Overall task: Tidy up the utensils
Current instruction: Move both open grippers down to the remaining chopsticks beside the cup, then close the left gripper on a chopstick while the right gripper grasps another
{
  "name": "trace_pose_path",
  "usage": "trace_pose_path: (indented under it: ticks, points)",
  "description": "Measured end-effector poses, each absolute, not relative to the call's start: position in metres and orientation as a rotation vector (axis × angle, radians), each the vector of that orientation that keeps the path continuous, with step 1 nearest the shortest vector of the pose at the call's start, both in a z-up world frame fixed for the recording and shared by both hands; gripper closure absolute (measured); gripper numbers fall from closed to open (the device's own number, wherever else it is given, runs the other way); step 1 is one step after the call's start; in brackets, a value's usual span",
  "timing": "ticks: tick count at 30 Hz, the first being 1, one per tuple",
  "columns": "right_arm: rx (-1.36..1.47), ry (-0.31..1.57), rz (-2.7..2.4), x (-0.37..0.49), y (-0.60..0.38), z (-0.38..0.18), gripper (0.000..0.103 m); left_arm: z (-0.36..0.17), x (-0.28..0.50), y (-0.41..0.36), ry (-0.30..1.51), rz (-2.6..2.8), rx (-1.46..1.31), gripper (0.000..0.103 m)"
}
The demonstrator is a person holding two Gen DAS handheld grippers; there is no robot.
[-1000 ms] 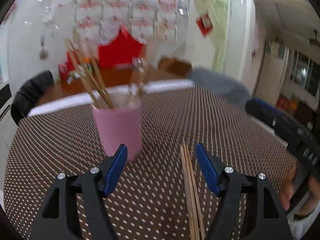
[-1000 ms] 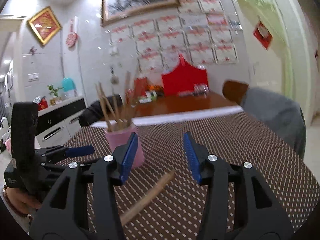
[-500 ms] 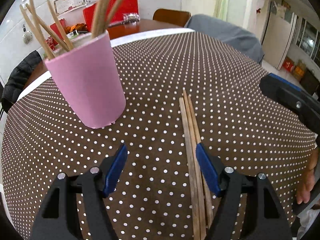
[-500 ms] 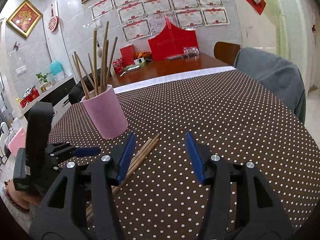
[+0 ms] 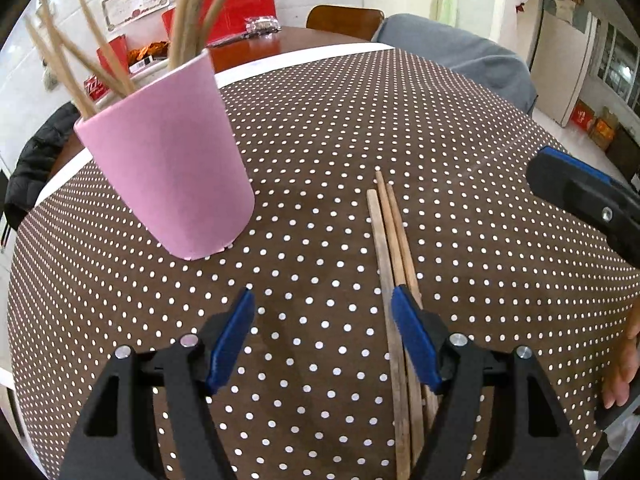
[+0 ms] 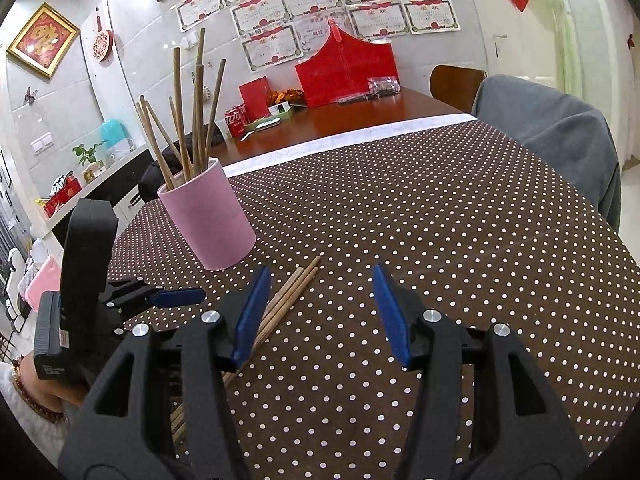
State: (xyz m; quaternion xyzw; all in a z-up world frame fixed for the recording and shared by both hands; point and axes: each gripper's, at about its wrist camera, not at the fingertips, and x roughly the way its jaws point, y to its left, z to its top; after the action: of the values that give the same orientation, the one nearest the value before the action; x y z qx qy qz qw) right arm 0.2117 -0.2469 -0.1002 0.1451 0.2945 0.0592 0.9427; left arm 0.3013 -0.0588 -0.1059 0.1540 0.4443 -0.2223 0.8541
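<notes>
Both grippers dipped toward loose chopsticks (image 5: 394,248) on bench; left gripper (image 5: 322,336) fingers wide, right gripper (image 6: 322,316) fingers wide, both empty; pickup for pink cup (image 5: 172,168) next

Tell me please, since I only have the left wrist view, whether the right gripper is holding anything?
Observer: No. The right gripper is open with nothing between its jaws. The loose chopsticks lie on the cloth and pass by the finger nearer the pink cup.
Operator: Thank you. My view crops the tops of the chopsticks in the cup. How do they stand?
Observer: The chopsticks in the cup fan out. The tallest are near upright and the shorter ones lean away from the grippers' side. None hangs over the loose ones.
</notes>
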Motion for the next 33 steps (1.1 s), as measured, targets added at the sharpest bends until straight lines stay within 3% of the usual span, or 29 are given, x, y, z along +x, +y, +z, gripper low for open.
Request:
trace_pose_path:
  ticks: [11,13,16,18,22,33]
  points:
    - [0.297,0.662,0.114,0.221,-0.245,-0.097,0.050,-0.112,0.300,-0.067,0.987,-0.494,0.320,0.034]
    - [0.300,0.689,0.116,0.225,-0.243,-0.098,0.050,-0.112,0.300,-0.064,0.983,-0.504,0.307,0.041]
    - [0.306,0.736,0.126,0.230,-0.240,-0.100,0.050,-0.111,0.302,-0.061,0.982,-0.499,0.296,0.057]
    - [0.282,0.758,0.114,0.232,-0.235,-0.099,0.050,-0.109,0.306,-0.056,0.987,-0.493,0.276,0.074]
    - [0.263,0.825,0.101,0.238,-0.226,-0.101,0.050,-0.109,0.311,-0.042,0.998,-0.494,0.220,0.092]
    - [0.313,1.028,0.038,0.253,-0.206,-0.123,0.050,-0.099,0.303,-0.006,0.984,-0.560,0.085,0.097]
